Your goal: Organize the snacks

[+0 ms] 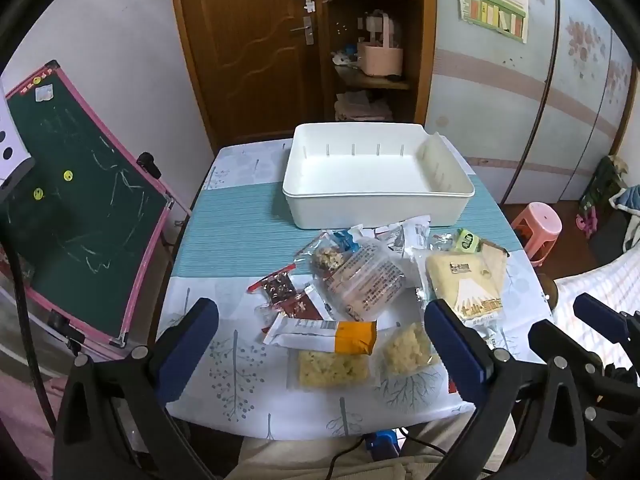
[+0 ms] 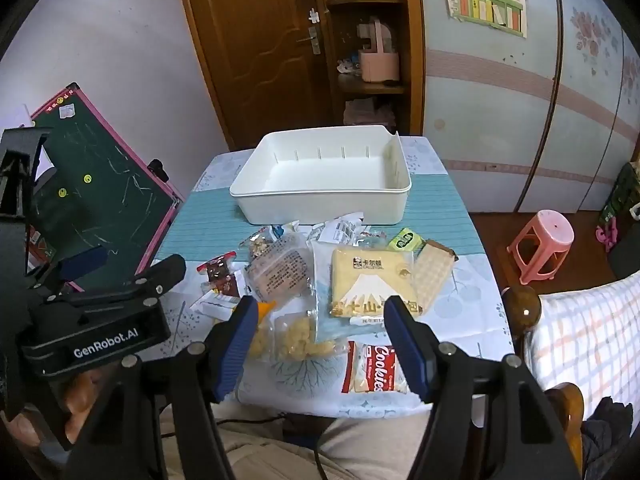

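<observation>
Nothing is being carried yet: the left gripper [image 1: 320, 344] is hanging over the near edge of the bench [image 1: 224, 240] with its jaws spread as wide as they seem to go and nothing between them, and the right gripper [image 2: 320, 344] is waiting beside it, jaws partly apart and likewise empty. The snacks [image 1: 360, 280] are lying in a loose overlapping heap in the middle of the bench, and the white bin [image 1: 376, 208] they presumably belong in is sitting empty just behind them, touching the far edge of the heap. That overlap is what is worrying me. The orange-ended bar [image 1: 320, 334] is resting across the pale cracker packs [image 1: 332, 368], and the big bread pack [image 2: 372, 284] is lying over its neighbours, so a gripper coming down on one wrapper is likely to be pinching a second one too, or dragging the rest along. The wrappers look slick and puffy, so a hold on a corner may be slipping partway to the bin. The cookie pack [image 2: 376, 368] is sitting very near the front edge, where a nudge could be sending it onto the person's lap. The two grippers are also working close together, so they may be bumping if both reach in at once.
</observation>
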`<state>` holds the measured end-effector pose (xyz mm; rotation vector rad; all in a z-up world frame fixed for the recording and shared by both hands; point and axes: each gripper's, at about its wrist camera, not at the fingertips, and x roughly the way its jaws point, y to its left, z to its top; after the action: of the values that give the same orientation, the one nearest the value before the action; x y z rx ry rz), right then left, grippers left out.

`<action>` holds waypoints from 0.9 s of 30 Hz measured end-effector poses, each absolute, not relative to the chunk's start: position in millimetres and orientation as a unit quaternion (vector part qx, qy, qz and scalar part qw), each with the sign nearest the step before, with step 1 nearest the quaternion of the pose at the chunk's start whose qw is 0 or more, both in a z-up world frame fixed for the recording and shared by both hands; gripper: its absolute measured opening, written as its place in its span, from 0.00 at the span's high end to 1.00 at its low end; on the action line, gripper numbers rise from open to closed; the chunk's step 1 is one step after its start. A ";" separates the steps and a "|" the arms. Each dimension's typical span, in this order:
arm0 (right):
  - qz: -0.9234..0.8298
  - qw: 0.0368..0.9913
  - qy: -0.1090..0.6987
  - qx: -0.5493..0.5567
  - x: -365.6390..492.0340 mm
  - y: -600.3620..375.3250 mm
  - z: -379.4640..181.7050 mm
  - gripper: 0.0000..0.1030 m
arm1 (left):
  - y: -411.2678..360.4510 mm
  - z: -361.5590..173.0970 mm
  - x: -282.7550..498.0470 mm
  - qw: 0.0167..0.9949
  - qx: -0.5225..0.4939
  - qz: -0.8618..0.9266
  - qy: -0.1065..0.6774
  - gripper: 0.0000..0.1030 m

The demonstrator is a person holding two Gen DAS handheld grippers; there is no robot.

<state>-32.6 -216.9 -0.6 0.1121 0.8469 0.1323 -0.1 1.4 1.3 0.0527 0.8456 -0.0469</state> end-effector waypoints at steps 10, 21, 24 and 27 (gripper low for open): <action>0.068 0.905 0.416 0.059 -25.0 -220.6 -5.4 0.36 | -10.0 -1.0 8.1 0.910 0.037 -0.030 0.413 0.01; 0.075 0.899 0.428 0.052 -12.8 -213.7 -15.5 0.36 | -9.6 -10.1 17.1 0.904 0.042 -0.030 0.424 0.01; 0.076 0.897 0.431 0.053 -10.0 -213.0 -17.3 0.36 | -9.2 -11.1 16.5 0.904 0.042 -0.030 0.424 0.01; 0.076 0.897 0.432 0.053 -9.3 -212.7 -17.7 0.36 | -9.1 -11.8 16.0 0.904 0.042 -0.030 0.424 0.01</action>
<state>-9.3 -212.7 -17.7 0.1099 0.8938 0.1571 16.0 -9.1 -11.8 0.0864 0.8754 -0.0621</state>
